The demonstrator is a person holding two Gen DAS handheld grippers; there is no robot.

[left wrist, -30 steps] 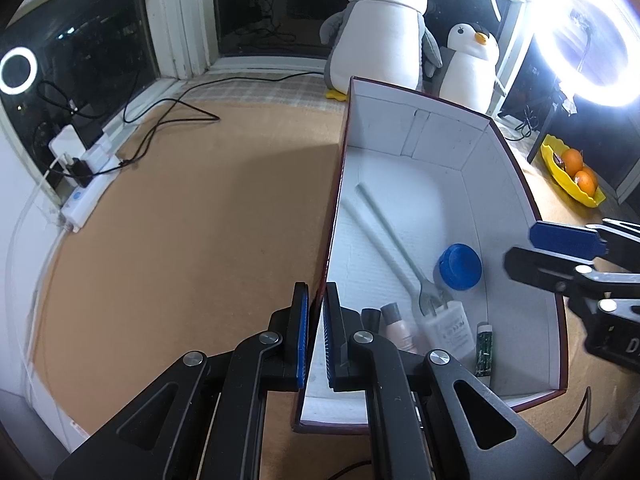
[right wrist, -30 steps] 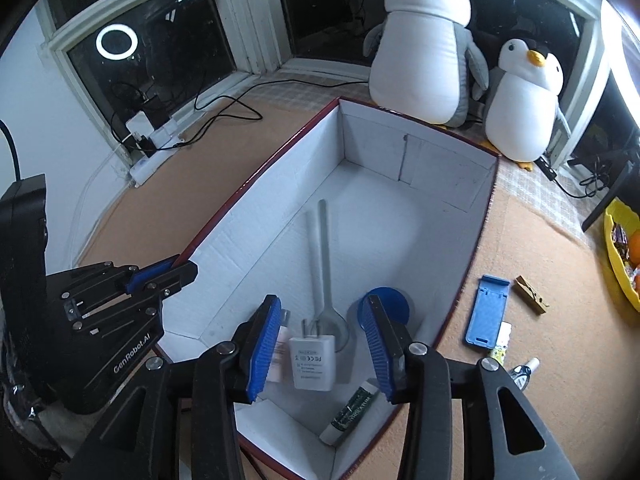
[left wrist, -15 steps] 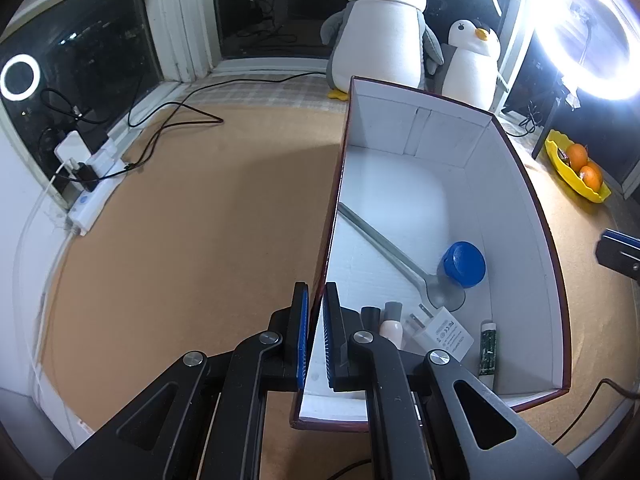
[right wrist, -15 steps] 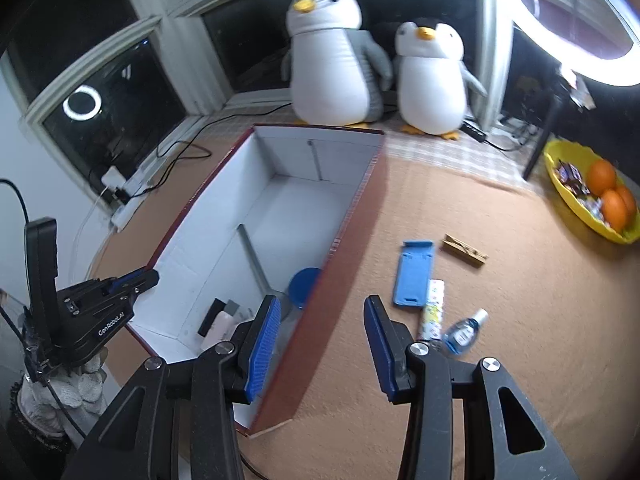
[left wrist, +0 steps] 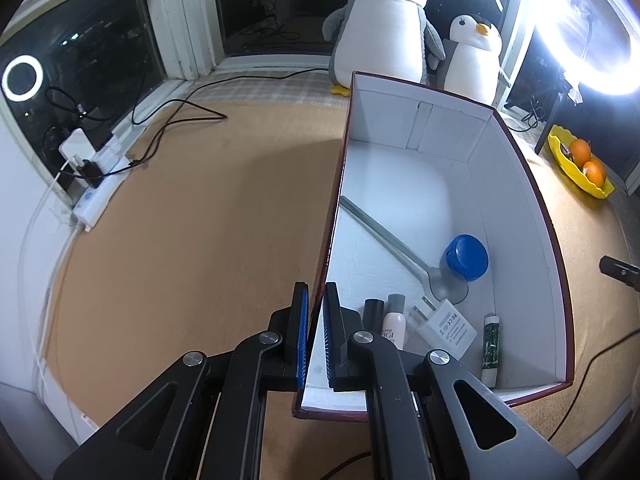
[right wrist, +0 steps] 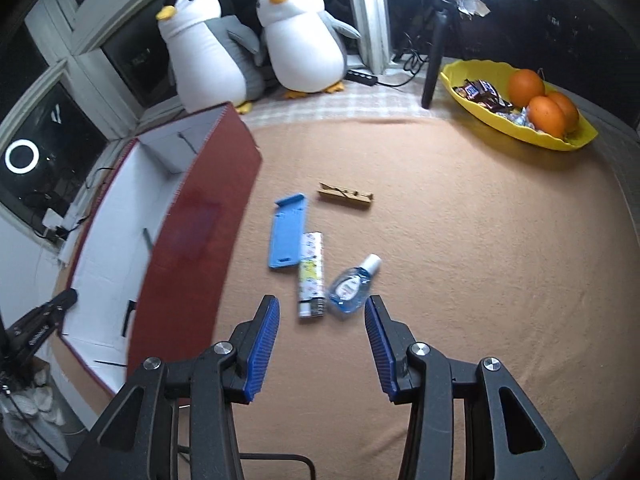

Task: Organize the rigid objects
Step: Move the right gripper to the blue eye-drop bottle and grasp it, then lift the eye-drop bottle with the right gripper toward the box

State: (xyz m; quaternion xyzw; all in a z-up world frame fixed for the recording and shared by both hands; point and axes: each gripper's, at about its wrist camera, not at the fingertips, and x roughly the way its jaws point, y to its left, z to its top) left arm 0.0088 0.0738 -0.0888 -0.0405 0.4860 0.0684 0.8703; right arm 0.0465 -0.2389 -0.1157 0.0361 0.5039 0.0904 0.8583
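A red box (left wrist: pixel 416 184) with a white inside holds a grey spoon (left wrist: pixel 392 242), a blue lid (left wrist: pixel 467 257), a white charger (left wrist: pixel 447 325), small bottles and a green tube. My left gripper (left wrist: pixel 315 332) is shut on the box's near left wall. My right gripper (right wrist: pixel 320 344) is open and empty above the tan table, right of the box (right wrist: pixel 196 236). Ahead of it lie a lighter (right wrist: pixel 310 274), a clear blue bottle (right wrist: pixel 352 285), a blue phone stand (right wrist: pixel 288 236) and a wooden clothespin (right wrist: pixel 346 196).
Two plush penguins (right wrist: pixel 248 44) stand behind the box. A yellow dish (right wrist: pixel 520 100) with oranges and sweets sits at the back right. A power strip (left wrist: pixel 100 184) with cables lies at the left edge by the window. A bright ring light (left wrist: pixel 588 28) stands at the right.
My right gripper has left the box and swung right over the table, toward the loose items. Inside the box the spoon has turned. My left gripper stays clamped on the box wall.
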